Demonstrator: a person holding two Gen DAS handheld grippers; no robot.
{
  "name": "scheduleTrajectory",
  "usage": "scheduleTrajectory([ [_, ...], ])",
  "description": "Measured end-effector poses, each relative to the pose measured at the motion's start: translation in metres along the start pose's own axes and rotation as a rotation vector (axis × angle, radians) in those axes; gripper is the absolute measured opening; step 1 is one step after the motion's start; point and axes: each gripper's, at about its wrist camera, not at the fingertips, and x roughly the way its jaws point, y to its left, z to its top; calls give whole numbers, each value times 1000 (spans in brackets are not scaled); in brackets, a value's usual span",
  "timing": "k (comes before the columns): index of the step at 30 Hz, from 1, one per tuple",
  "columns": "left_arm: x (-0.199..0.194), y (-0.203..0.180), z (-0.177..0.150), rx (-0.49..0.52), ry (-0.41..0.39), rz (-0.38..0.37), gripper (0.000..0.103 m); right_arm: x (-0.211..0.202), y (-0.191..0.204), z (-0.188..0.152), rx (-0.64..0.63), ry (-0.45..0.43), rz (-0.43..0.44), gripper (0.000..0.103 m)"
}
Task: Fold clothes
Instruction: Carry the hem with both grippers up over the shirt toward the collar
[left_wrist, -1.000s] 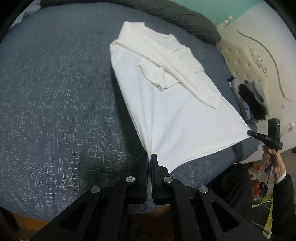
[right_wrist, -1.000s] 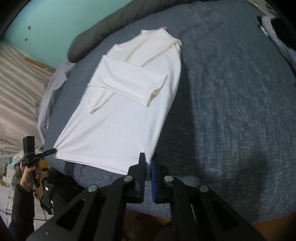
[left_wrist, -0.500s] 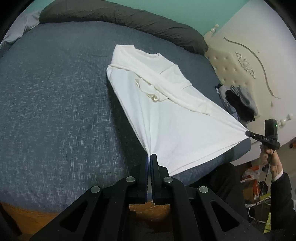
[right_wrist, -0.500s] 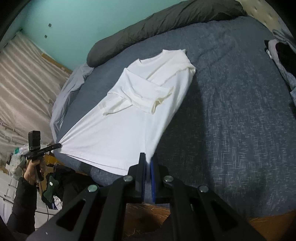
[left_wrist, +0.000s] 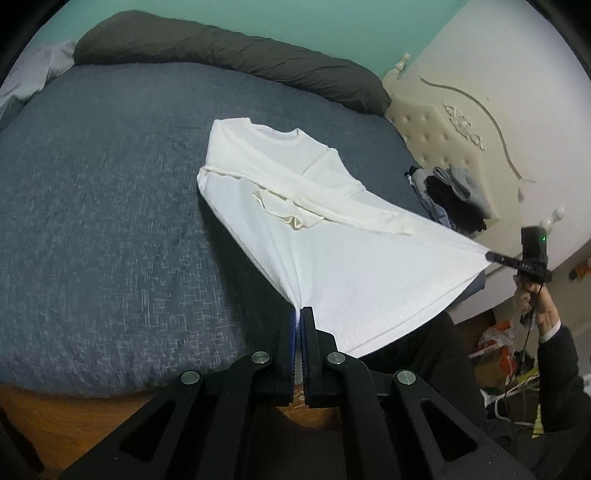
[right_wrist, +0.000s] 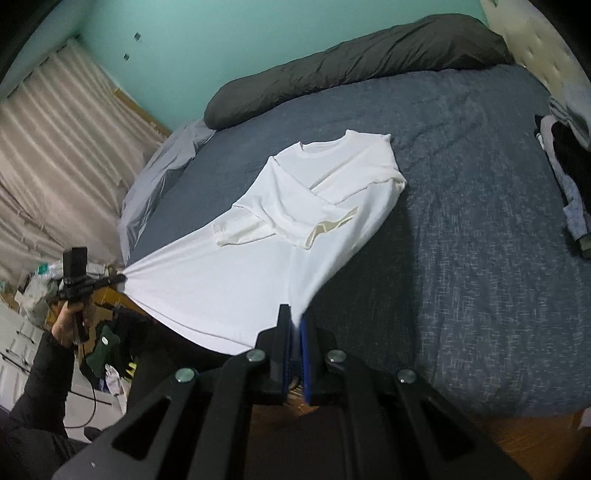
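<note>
A: Where is the white shirt (left_wrist: 332, 258) now?

B: On the blue bedspread (left_wrist: 110, 221), collar end resting far up the bed, sleeves crossed over the chest. The hem end is lifted clear of the bed edge, stretched between the two tools.

A: And the tools?

B: The left gripper (left_wrist: 298, 314) is clamped tight on one hem corner. The right gripper (right_wrist: 291, 321) is pinched on the other corner; from the left view it sits at about three o'clock.

A: Which way does the shirt run from them?

B: Its long axis heads away toward twelve o'clock, collar (right_wrist: 325, 146) farthest. Both hands are level at the hem, neither nearer the collar.

A: So the fold?

B: Probably both corners travel together toward twelve, hem onto shoulders. Uneven travel would skew the crease.
</note>
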Motion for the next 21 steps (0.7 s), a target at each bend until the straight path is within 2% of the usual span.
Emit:
scheduleTrajectory([
  [21, 81, 50, -12, -116, 159, 20, 2, 86, -58, -13, 103, 167, -28, 4],
])
